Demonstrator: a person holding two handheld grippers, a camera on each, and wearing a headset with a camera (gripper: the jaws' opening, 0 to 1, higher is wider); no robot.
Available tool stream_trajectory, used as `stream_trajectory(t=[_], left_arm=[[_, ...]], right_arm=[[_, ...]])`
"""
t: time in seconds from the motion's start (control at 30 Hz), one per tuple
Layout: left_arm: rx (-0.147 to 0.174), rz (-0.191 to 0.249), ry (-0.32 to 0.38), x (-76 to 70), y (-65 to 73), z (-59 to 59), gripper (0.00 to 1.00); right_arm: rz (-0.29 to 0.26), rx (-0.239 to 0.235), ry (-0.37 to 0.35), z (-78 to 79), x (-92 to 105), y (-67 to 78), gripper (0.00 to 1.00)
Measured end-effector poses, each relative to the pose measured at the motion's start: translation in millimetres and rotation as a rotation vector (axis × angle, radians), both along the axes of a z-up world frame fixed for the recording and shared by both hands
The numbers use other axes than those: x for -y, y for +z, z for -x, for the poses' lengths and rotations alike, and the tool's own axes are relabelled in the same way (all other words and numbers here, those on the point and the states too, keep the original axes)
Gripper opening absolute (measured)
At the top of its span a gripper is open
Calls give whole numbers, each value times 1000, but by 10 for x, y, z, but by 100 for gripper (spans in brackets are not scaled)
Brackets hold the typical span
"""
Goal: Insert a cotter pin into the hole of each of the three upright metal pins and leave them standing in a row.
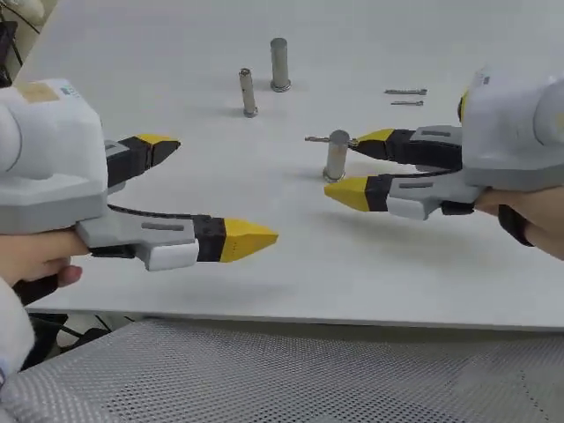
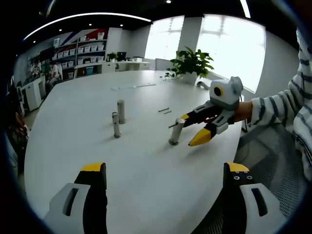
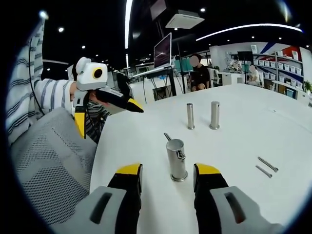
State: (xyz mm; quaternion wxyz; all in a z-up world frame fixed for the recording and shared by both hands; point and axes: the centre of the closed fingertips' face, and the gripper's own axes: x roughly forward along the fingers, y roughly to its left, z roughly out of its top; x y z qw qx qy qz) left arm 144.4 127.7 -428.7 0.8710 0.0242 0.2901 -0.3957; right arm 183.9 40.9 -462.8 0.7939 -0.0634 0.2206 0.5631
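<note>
Where the looped end of the thin grey cotter pin (image 1: 315,139) meets the upper yellow tip of the right gripper (image 1: 358,165), the head view is too crowded to tell whether the two touch. The cotter runs through the hole near the top of the nearest short upright steel pin (image 1: 336,157), and its straight tail sticks out on the side away from that gripper. This pin stands straight on its flanged foot on the white tabletop (image 1: 176,53). It sits between the right gripper's parted jaws, with a gap visible on each side in the right gripper view.

Farther back and well apart from it, a slim upright steel pin (image 1: 248,92) and a thicker upright steel pin (image 1: 280,63) stand near each other. Their cross holes show only as dark specks. Two loose grey cotter pins (image 1: 405,92) lie off to the right, too small to show detail.

The left gripper (image 1: 207,189) hovers over the near part of the table with its jaws spread wide, holding nothing. A grey mesh chair (image 1: 264,379) is cut off by the bottom edge.
</note>
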Motion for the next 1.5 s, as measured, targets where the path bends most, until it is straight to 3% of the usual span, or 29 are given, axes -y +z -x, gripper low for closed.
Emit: stream_trajectory(t=[0.53,0.73,0.8,0.97,1.5], left_arm=[[-15,1,51,-114,-68,78,99],[-9,-10,62,-151,-65,78,99],[8,-24,58,-166,-58,72,99],[13,-24,50,-149,-26,85,99],[30,-52,-2,-42,63,117,99]], right_arm=[[-25,13,18,-72,-82,-61,31],[-38,25,15,-110,-99,-50,20],[-36,26,13,-115,-104,-60,17],[-19,21,11,-130,-96,-127,14],[1,63,46,-127,-89,-118,10]])
